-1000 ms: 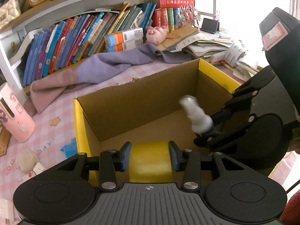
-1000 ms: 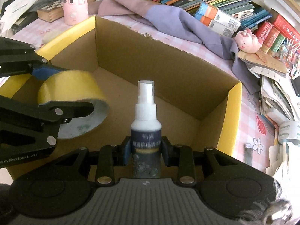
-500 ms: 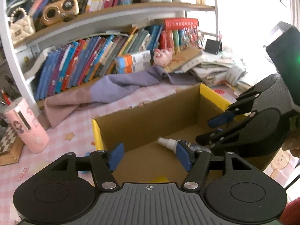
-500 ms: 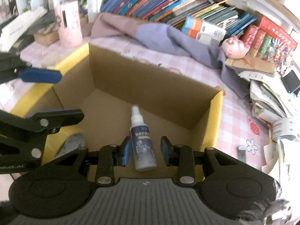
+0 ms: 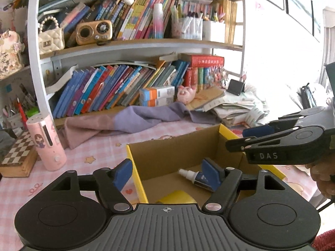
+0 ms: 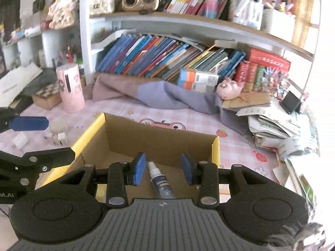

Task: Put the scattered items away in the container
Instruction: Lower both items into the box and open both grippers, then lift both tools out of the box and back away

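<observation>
Both grippers risen above box (image 5: pixel 178 152), spray bottle (image 6: pixel 160 181) dropped inside, fingers opening, empty

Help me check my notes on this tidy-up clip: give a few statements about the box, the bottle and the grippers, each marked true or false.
1. The spray bottle lies on its side inside the cardboard box. True.
2. The right gripper grips the bottle. False: its jaws are opening, clear of the bottle.
3. The left gripper holds nothing. True; its jaws are opening.
4. The yellow tape roll sits on the tablecloth. False: it is in the box.
</observation>
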A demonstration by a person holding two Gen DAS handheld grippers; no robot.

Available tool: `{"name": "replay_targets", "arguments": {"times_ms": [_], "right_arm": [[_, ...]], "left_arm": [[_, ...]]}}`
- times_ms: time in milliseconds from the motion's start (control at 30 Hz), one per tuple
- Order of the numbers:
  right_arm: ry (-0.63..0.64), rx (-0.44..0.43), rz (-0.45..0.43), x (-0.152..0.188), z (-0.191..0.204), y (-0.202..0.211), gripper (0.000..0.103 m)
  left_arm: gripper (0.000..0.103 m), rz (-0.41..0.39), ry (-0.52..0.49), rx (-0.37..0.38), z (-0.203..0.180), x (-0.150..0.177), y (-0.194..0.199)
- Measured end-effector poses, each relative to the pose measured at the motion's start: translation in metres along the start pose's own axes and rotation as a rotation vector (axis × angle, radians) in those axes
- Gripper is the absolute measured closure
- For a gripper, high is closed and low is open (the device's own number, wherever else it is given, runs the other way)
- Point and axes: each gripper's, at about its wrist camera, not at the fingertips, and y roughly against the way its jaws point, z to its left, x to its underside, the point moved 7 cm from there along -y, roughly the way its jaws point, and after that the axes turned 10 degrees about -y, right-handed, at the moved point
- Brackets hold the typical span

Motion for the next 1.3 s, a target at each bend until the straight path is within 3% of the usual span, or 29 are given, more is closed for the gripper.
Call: {"name": "replay_targets", "arguments": {"times_ms": [733, 867, 1300], "right_arm": [[-0.183, 0.182, -0.046, 0.085, 0.06, 0.085, 0.067], [-0.199, 0.206, -0.031, 0.106, 0.072, 0.093, 0.067], [-0.185, 0.235, 0.021, 0.155, 0.112, 0.102, 0.065]], "left_arm": [[0.026, 0.023, -0.029, 0.101, 0.01, 0.075, 0.076], [0.021, 0.03, -0.027, 0.1, 0.013, 0.089, 0.087], [0.02, 0.082, -0.045, 0.103, 0.019, 0.128, 0.108]]}}
